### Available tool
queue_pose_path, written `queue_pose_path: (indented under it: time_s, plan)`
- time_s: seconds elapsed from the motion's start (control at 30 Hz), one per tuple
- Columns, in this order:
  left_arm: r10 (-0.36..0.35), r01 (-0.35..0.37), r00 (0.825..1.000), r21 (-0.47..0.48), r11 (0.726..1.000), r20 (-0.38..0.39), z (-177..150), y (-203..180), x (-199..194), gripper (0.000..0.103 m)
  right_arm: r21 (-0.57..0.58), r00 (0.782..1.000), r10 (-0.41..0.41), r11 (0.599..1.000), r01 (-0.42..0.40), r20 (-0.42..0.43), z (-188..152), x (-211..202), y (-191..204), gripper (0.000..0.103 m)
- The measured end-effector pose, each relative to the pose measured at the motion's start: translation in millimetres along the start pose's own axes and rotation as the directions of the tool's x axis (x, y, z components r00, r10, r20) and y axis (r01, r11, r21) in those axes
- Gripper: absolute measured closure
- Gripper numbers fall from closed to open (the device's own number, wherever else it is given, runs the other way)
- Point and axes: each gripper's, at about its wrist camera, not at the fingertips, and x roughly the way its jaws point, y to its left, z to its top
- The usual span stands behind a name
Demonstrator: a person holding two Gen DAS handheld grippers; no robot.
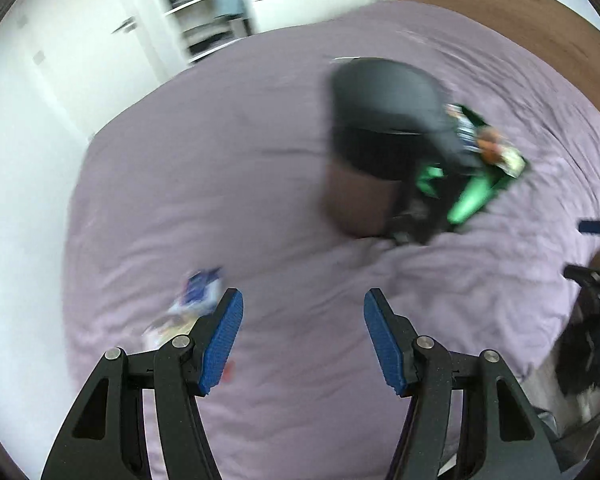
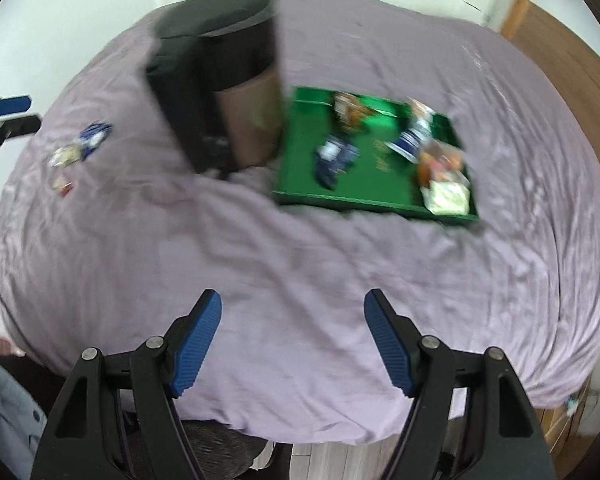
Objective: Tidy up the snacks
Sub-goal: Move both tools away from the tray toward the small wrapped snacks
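- Blue-padded fingers of the right gripper [image 2: 292,340] stand spread and empty over the near edge of the purple bedspread [image 2: 300,256].
- Left gripper [image 1: 303,344] is likewise spread, with nothing between its pads.
- Farther off, a green tray [image 2: 368,196] already holds several snack packets [image 2: 336,158], so part of the sorting looks done.
- Left of the tray stands a dark container [image 2: 220,92], touching or just beside it.
- A few loose packets [image 2: 94,136] lie on the bedspread at far left, well apart from the tray; those appear left to gather.
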Motion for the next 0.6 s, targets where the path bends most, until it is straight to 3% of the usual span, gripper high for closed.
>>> queue_pose_path:
  time_s: [0.27,0.43,0.6]
  plan:
    - [0.139,-0.146,0.989,-0.19,0.971,-0.049,-61,107,-18,0.046,-0.182,0.998,0.055,0.982,-0.049,0.033,42,-17,73,0.018]
    - [0.203,-0.222,0.975,-0.32,0.921,-0.094,-105,168,-28,0.046,-0.284,0.996,0.079,0.957,-0.064,0.043,68,-20,112,0.018]
    - [0.238,-0.269,0.963,-0.401,0.875,-0.126,-134,205,-32,0.045,-0.364,0.994,0.099,0.928,-0.077,0.041,91,-15,148,0.018]
